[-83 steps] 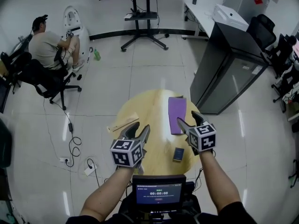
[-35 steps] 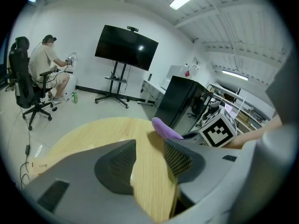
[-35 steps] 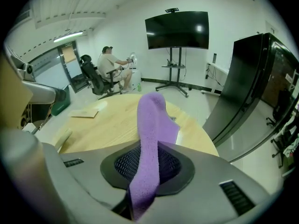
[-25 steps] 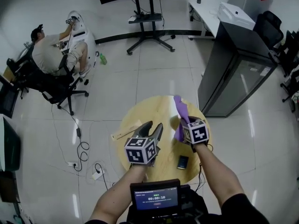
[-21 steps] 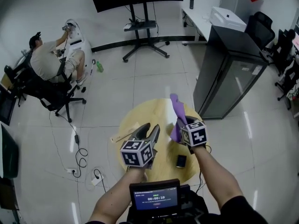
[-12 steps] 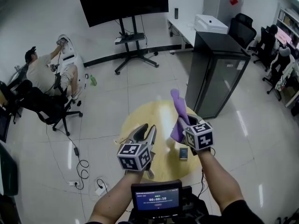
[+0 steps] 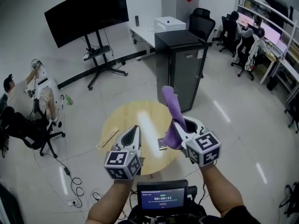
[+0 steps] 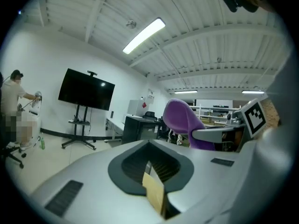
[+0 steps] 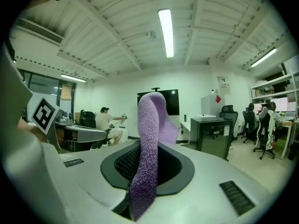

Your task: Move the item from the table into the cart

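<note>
My right gripper [image 7: 182, 129] is shut on a purple cloth [image 7: 170, 112], which stands up out of the jaws and hangs below them above the round wooden table [image 7: 122, 120]. The right gripper view shows the cloth [image 9: 149, 143] pinched in the seam. To its left is my left gripper [image 7: 133, 133]. Its jaws have just been closing and now stand shut with no task object between them. Only a thin tan strip [image 8: 154, 194] shows at their seam; I cannot tell what it is. In the left gripper view the cloth [image 8: 184, 120] is raised to the right. No cart is in view.
A wooden stick [image 7: 108, 138] and a small dark flat item [image 7: 162, 143] lie on the table. Behind it stand a black cabinet [image 7: 180, 64] and a TV stand [image 7: 96, 55]. A person sits at far left [image 7: 18, 99]. Office chairs and desks are at far right [image 7: 245, 45].
Both grippers have risen off the table, the right one carrying the purple cloth. The left jaws went from wide open to shut. The view has swung towards the room's right side.
</note>
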A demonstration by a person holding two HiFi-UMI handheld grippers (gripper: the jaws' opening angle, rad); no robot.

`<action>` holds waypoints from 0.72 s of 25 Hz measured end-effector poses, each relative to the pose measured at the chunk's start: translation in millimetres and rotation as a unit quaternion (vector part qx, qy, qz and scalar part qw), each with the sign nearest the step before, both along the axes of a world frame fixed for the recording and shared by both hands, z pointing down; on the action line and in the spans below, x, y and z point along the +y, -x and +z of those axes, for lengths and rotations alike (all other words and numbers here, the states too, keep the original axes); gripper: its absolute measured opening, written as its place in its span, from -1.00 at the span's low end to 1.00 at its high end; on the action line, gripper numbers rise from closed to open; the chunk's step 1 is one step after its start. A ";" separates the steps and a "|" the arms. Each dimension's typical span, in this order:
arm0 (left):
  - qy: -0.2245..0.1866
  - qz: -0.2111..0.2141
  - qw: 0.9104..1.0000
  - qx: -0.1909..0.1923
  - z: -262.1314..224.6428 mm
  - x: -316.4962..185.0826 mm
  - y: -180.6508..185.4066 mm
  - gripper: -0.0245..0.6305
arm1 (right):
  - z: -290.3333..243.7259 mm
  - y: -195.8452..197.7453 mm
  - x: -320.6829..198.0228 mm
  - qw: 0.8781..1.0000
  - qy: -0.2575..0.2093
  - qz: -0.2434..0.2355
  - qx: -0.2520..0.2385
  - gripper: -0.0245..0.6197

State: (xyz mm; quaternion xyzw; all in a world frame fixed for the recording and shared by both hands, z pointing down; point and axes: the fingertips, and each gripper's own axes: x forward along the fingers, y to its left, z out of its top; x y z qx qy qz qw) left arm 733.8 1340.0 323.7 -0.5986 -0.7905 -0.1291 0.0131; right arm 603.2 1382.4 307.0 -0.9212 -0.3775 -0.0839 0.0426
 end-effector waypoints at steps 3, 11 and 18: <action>0.026 0.015 0.999 0.018 -27.0 -30.4 71.1 -0.93 | -25.4 78.9 -40.6 1.000 0.021 0.011 0.015 -0.80; 0.061 0.109 0.992 0.022 -34.7 -67.9 226.3 -0.93 | -41.1 228.1 -117.1 0.994 0.071 0.077 0.025 -0.80; 0.057 0.253 0.966 0.002 -15.8 -46.7 366.0 -0.93 | -38.8 365.5 -147.9 0.966 0.088 0.239 0.047 -0.80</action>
